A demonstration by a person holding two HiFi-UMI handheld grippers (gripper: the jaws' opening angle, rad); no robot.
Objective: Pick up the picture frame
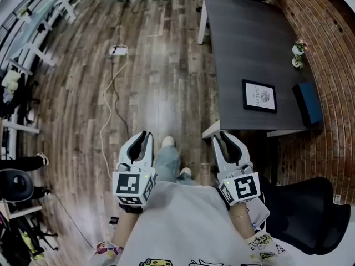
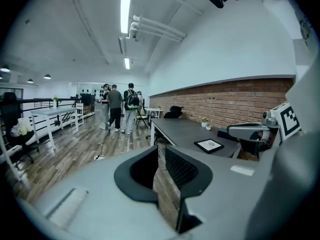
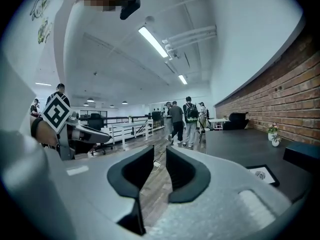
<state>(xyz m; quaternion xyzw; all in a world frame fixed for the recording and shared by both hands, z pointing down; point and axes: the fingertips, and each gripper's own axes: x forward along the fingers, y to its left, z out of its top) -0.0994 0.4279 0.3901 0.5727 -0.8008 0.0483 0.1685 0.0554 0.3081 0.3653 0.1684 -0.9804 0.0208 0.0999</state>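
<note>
The picture frame (image 1: 259,96), black with a white mat, lies flat on the dark table (image 1: 244,37) near its front right part. It also shows in the left gripper view (image 2: 209,145) and the right gripper view (image 3: 261,174). Both grippers are held side by side in front of the person, over the wooden floor, short of the table's near edge. The left gripper (image 1: 143,137) (image 2: 161,154) has a narrow gap between its jaws with nothing in it. The right gripper (image 1: 223,136) (image 3: 160,151) is closer to the table corner, also slightly open and empty.
A blue box (image 1: 308,103) and small potted plants (image 1: 298,51) sit on the table by the brick wall. A black chair (image 1: 310,209) stands at the right. A power strip with its cable (image 1: 118,50) lies on the floor. People (image 2: 120,108) stand far off.
</note>
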